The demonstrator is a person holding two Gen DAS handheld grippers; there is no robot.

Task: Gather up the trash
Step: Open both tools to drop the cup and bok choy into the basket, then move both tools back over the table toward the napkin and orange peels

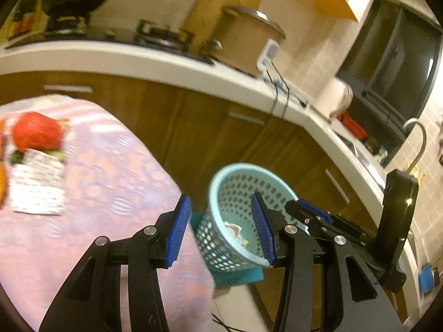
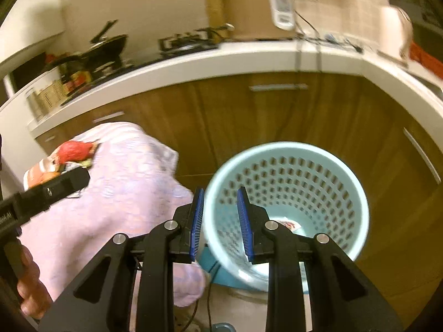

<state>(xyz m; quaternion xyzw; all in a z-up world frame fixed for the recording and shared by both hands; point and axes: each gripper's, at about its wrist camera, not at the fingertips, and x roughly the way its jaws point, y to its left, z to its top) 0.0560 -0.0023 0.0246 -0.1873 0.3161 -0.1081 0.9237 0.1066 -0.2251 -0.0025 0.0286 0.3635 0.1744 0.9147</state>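
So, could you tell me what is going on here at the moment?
A person is clearing trash off a table with a gripper in each hand. Both the left gripper and the right gripper are empty, fingers apart, pointing at the pale blue basket beside the table. Some scraps already lie in it. A red wrapper and a printed packet remain on the pink cloth.

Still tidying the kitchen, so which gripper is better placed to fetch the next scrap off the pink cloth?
Probably left: the left gripper is open, nearer the white printed paper; the right gripper faces the perforated light-blue basket.
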